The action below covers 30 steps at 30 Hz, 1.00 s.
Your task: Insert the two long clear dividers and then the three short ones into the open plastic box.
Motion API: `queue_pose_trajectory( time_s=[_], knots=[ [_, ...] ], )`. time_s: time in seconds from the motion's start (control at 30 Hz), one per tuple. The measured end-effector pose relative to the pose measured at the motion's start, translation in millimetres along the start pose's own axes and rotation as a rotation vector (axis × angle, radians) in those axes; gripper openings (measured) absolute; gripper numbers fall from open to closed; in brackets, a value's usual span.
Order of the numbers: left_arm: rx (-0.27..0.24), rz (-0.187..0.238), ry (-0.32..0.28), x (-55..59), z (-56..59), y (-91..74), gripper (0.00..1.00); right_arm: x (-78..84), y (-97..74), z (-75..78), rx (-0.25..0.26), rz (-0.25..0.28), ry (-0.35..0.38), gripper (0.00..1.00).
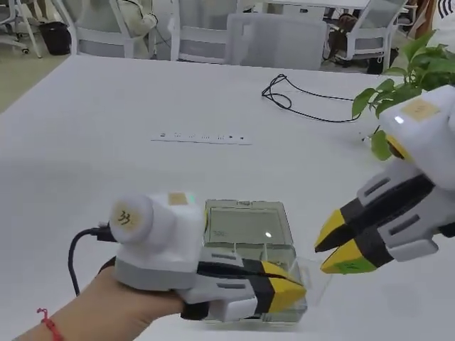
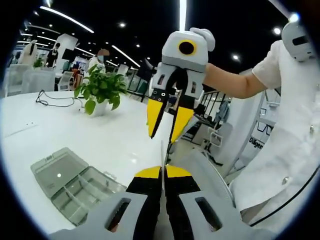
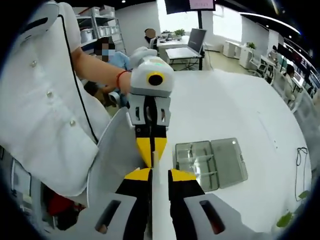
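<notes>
The open clear plastic box [image 1: 290, 250] lies on the white table with its lid [image 1: 245, 226] folded back, and clear dividers stand in its base. The box [image 2: 107, 176] also lies left of my left jaws. My left gripper [image 1: 298, 290] reaches over the box's near right corner, shut on a thin clear divider [image 1: 317, 275] that sticks out past its yellow tips. That divider [image 2: 162, 155] is edge-on between the left jaws. My right gripper [image 1: 325, 257] faces it from the right, open, its tips on either side of the divider's free end without touching.
A potted plant [image 1: 407, 78] stands at the table's right edge. A black cable [image 1: 298, 99] loops behind the box, and a flat white strip [image 1: 202, 137] lies mid-table. Chairs [image 1: 192, 32] line the far side. The near table edge runs just below the box.
</notes>
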<state>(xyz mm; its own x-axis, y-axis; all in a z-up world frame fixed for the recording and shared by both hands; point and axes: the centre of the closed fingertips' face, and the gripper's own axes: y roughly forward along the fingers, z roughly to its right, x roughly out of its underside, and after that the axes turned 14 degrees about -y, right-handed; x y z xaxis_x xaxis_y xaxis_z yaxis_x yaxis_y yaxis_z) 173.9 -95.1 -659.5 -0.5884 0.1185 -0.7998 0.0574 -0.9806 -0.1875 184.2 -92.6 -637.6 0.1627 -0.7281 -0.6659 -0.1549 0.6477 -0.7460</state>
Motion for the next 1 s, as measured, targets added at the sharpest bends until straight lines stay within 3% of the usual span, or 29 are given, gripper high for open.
queue_pose_trajectory(
  time_s=[0.13,0.37,1.0],
  knots=[
    [0.017,0.0,0.023,0.1,2.8,-0.3,0.0,-3.2,3.0,-5.4,-0.05,0.023,0.007,0.11],
    [0.046,0.009,0.028,-1.0,7.9,0.2,0.0,-4.9,9.0,-10.8,-0.084,0.035,0.008,0.06],
    [0.022,0.015,0.062,2.4,4.3,-4.0,0.0,-8.6,14.4,-10.8,-0.082,0.033,-0.015,0.03]
  ],
)
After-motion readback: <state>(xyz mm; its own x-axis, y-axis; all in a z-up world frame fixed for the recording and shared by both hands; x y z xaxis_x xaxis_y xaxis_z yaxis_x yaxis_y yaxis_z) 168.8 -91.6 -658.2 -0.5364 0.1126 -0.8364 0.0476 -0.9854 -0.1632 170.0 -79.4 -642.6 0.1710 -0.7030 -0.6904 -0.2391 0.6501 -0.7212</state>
